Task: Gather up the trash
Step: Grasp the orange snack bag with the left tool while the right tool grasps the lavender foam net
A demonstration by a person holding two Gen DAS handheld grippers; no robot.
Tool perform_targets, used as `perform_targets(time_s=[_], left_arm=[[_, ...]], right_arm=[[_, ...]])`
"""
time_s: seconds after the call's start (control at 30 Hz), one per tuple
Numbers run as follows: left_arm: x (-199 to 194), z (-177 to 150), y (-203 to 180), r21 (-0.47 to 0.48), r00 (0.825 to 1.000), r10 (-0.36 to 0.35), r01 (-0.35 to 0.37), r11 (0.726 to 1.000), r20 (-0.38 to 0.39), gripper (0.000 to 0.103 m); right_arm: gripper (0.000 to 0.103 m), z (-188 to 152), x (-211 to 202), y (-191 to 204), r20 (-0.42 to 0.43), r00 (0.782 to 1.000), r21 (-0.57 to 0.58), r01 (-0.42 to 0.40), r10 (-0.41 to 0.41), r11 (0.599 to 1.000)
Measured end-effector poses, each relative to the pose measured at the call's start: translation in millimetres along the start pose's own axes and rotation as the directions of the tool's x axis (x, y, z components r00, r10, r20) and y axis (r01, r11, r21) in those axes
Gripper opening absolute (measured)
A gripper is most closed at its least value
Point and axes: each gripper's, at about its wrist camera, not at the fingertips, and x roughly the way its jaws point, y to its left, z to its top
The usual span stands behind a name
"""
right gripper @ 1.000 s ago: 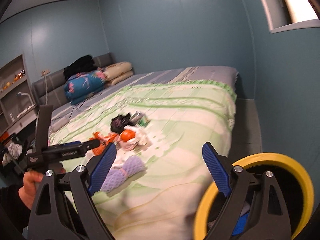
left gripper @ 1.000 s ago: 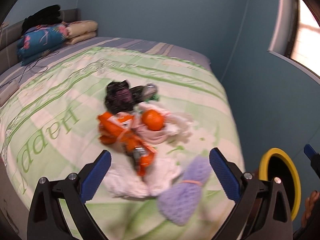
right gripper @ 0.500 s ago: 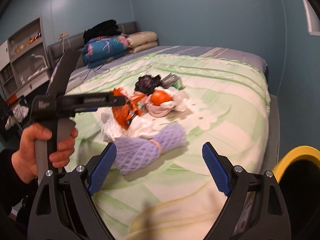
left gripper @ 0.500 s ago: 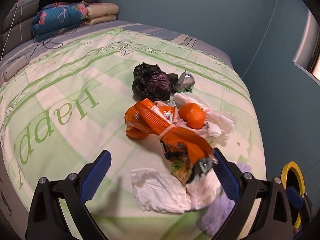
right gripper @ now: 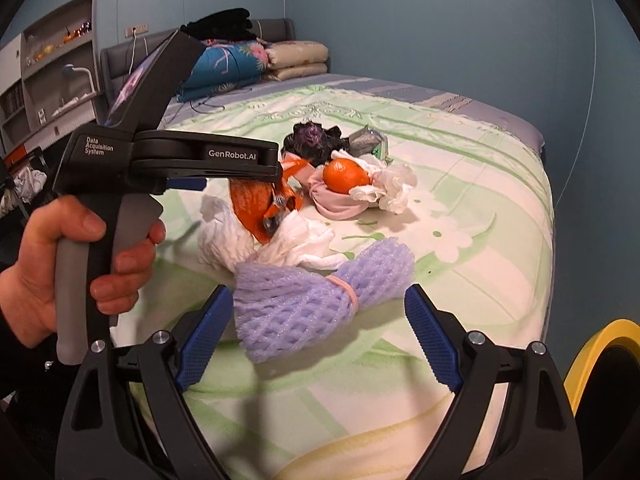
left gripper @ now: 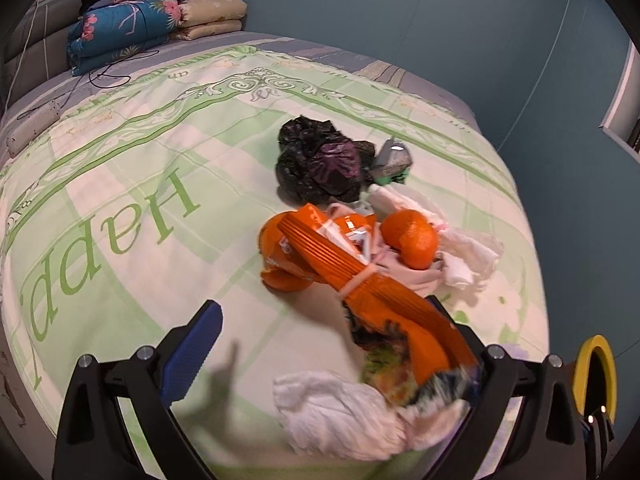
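Note:
A trash pile lies on the green bedspread: an orange wrapper bundle, an orange fruit, a black plastic bag, white tissues and a purple foam net. My left gripper is open over the bed, its right finger against the orange wrapper's end. In the right wrist view the left gripper's body reaches over the pile. My right gripper is open, its fingers either side of the foam net's near end.
A yellow-rimmed bin stands on the floor at the bed's right side, also in the left wrist view. Folded quilts and pillows lie at the headboard. A power strip lies at the bed's left edge. Shelves stand beyond.
Both grippers have moved forward and down over the bed toward the pile. The left one has closed in on the orange wrapper, the right one on the purple foam net.

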Motion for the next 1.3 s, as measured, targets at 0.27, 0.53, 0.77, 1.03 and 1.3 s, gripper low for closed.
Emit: perform_targets(time_s=[0.27,0.53,0.77,1.03,1.3], left_arm=[[12,7,13,-0.046,1.0,-0.011,0.011,0.999,-0.015,0.089],[25,8,27,-0.08,0.998,-0.053,0.05,0.996,-0.046,0.062],[32,7,30,-0.098,0.993,-0.09,0.083,0.992,-0.07,0.031],[28,10,33,-0.115,0.989,-0.136,0.129,0.985,-0.058,0.015],[17,14,48,-0.165,0.989,-0.143,0.136,0.977,-0.027,0.015]], right_arm=[[0.079,-1,22,-2,-0.074,0.997,0.021,0.015,-0.013,1.0],[0.065,-3,37,-7,-0.135,0.991,0.061,0.005,0.003,0.998],[0.051,-3,40,-7,-0.156,0.987,0.087,-0.018,0.032,0.996],[0.025,1,43,-16,-0.175,0.983,0.134,-0.039,0.062,0.99],[0.019,2,33,-21,-0.152,0.987,0.154,-0.033,0.057,0.987]])
